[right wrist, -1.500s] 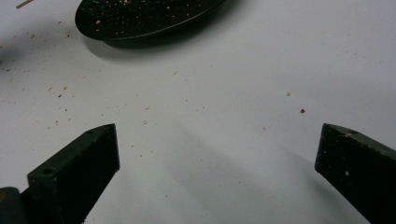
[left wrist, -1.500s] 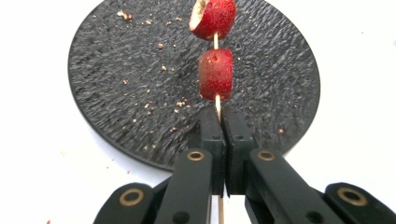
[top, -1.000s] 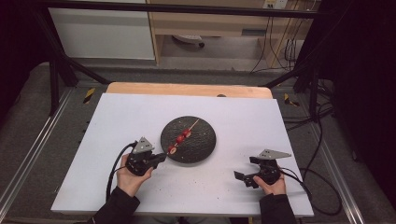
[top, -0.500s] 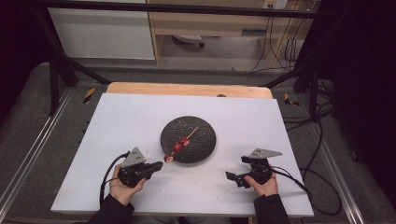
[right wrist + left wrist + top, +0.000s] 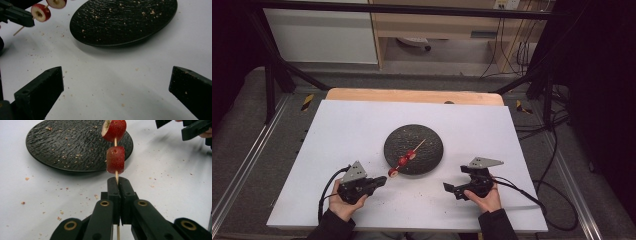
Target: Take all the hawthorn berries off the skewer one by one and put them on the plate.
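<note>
The white surface (image 5: 362,125) carried a black plate (image 5: 414,145) near its middle. The right tongs (image 5: 117,87) hung released near the plate. The left tongs (image 5: 118,185) were clenched on a skewer (image 5: 116,173) of red fruit pieces (image 5: 115,159), held at the plate's near edge.

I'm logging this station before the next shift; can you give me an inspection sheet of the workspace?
Surface: white table, strewn with crumbs.
Job's things: skewer with red fruit pieces, raised over the rim of the black plate; plate carries crumbs.
Clutter: nothing seen beyond crumbs.
Grippers: left gripper shut on the skewer; right gripper open, holding nothing, low over the table.
Cables: one black cable trails from each gripper.
Surroundings: wooden shelving and wall cables beyond the table.
</note>
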